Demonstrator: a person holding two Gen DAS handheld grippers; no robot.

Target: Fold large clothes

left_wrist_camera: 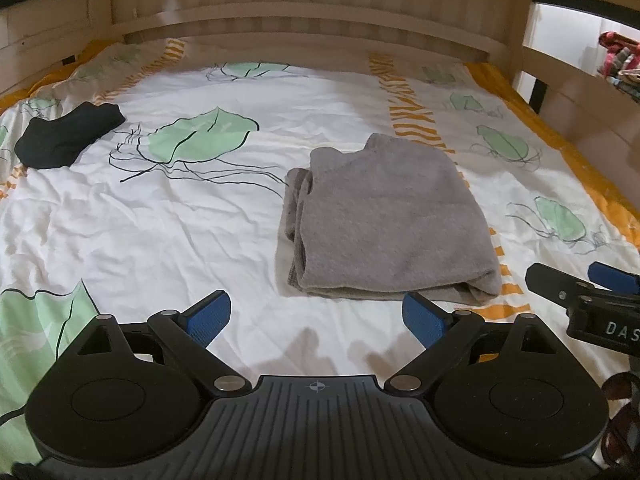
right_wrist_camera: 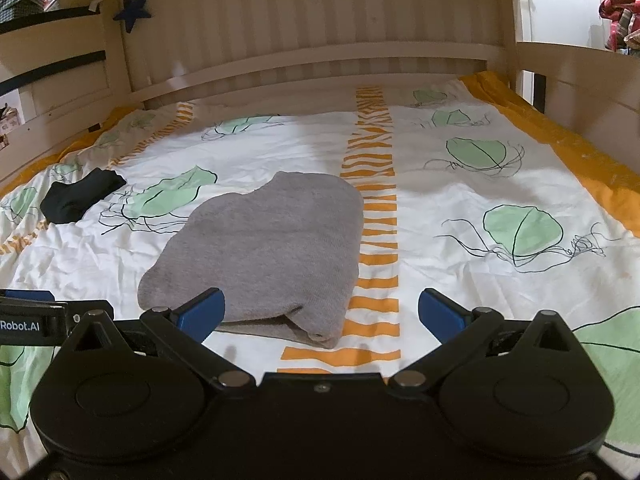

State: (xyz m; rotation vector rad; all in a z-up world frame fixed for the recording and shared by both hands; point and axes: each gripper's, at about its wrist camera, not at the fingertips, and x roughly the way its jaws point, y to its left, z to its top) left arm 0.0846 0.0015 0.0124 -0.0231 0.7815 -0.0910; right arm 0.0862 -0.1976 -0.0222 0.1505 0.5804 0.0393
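Note:
A grey garment (left_wrist_camera: 384, 220) lies folded into a compact rectangle on the bed, layered edges facing left and toward me. My left gripper (left_wrist_camera: 316, 318) is open just in front of its near edge, nothing between the blue pads (left_wrist_camera: 210, 314). In the right wrist view the same grey garment (right_wrist_camera: 264, 248) sits left of centre, and my right gripper (right_wrist_camera: 320, 312) is open at its near right corner, holding nothing. The right gripper (left_wrist_camera: 576, 280) also shows at the right edge of the left wrist view. The left gripper's body (right_wrist_camera: 28, 320) pokes in at the left.
A small black garment (left_wrist_camera: 70, 134) lies bunched at the far left of the bed (right_wrist_camera: 80, 196). The bedspread (left_wrist_camera: 160, 216) is white with green shapes and orange stripes. A wooden headboard (left_wrist_camera: 304, 16) and side rails enclose the bed. Colourful items (left_wrist_camera: 620, 58) sit beyond the right rail.

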